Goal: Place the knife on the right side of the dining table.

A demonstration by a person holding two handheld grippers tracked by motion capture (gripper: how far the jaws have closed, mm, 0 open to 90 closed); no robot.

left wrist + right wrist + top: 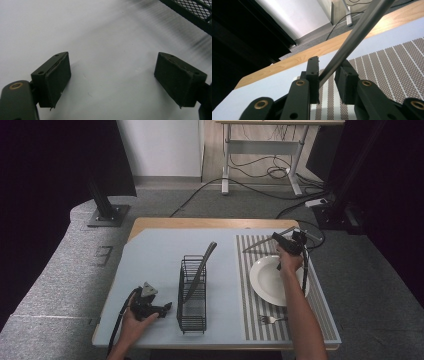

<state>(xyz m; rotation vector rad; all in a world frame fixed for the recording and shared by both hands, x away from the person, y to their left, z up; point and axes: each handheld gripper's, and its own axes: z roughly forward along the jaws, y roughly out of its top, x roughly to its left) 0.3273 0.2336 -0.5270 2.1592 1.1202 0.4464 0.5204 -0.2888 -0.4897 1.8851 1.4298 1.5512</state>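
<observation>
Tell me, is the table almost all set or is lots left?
Partly done. A white plate and fork already lie on the striped placemat. The right hand-held gripper is clamped on a metal utensil above the mat. One dark utensil waits in the wire rack. The left hand-held gripper rests open.

The metal utensil [352, 42] runs off the frame's top; its head is unseen.

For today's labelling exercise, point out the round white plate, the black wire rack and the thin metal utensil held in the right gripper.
Round white plate [265, 280], high view, bare centre.
Black wire rack [192, 312], high view, near end.
Thin metal utensil [359, 31], right gripper view, mid-shaft.
</observation>
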